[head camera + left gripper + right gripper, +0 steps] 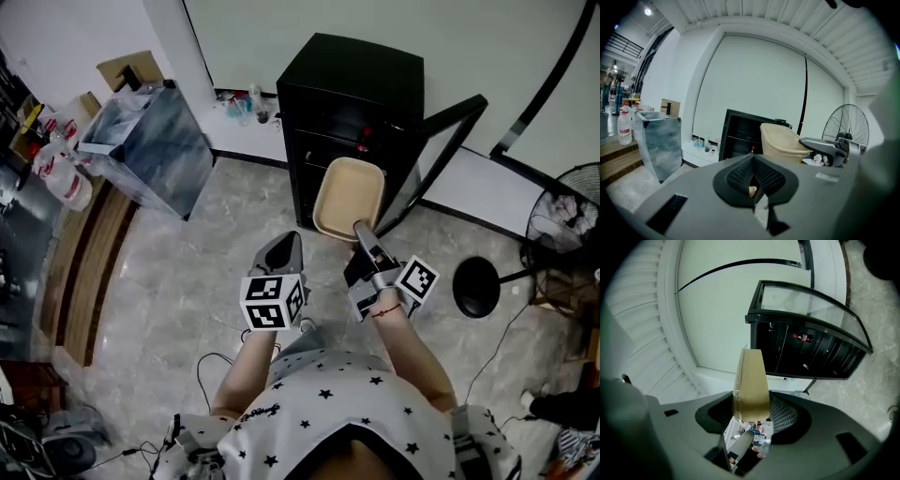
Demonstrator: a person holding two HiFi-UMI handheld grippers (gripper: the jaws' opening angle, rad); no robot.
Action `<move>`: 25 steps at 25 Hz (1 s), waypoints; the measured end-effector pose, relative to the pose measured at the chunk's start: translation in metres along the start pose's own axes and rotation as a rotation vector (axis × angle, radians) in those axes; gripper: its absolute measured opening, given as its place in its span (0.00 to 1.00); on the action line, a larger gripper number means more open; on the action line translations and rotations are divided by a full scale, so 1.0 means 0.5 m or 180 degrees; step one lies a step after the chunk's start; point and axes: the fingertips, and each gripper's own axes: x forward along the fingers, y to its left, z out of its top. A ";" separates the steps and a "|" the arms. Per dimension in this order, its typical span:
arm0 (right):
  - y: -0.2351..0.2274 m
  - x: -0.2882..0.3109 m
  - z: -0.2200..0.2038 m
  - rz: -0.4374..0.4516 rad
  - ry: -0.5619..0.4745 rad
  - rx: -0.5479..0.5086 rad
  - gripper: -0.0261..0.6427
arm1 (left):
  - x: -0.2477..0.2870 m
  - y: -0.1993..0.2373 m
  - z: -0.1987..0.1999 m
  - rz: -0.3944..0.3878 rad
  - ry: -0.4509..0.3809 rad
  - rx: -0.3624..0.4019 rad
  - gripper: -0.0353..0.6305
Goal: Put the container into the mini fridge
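Observation:
A black mini fridge (352, 98) stands against the wall with its glass door (439, 155) swung open to the right. A small red item sits on a shelf inside the fridge (801, 348). My right gripper (362, 234) is shut on the near rim of a beige container (347, 199), which it holds out just in front of the fridge opening. In the right gripper view the container (751, 383) shows edge-on between the pads. My left gripper (281, 253) hangs to the left of it, shut and holding nothing. The left gripper view shows the fridge (740, 136) and the container (780, 140).
A plastic-wrapped cabinet (150, 141) stands at the left beside a wooden step with bottles (66, 178). More small bottles (246, 105) stand by the wall. A floor fan (567, 220) with a round black base (476, 287) is at the right. Cables lie near my feet.

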 end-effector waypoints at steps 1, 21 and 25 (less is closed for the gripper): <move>-0.004 0.018 0.002 -0.0006 -0.0018 0.0011 0.36 | 0.013 0.012 0.004 -0.0019 0.0013 0.0001 0.07; -0.067 0.194 0.036 -0.0143 -0.0312 0.0159 0.36 | 0.149 0.141 0.025 -0.0287 0.0174 -0.0012 0.07; -0.078 0.217 0.051 -0.0158 -0.0325 0.0196 0.36 | 0.164 0.152 0.027 -0.0274 0.0177 -0.0052 0.07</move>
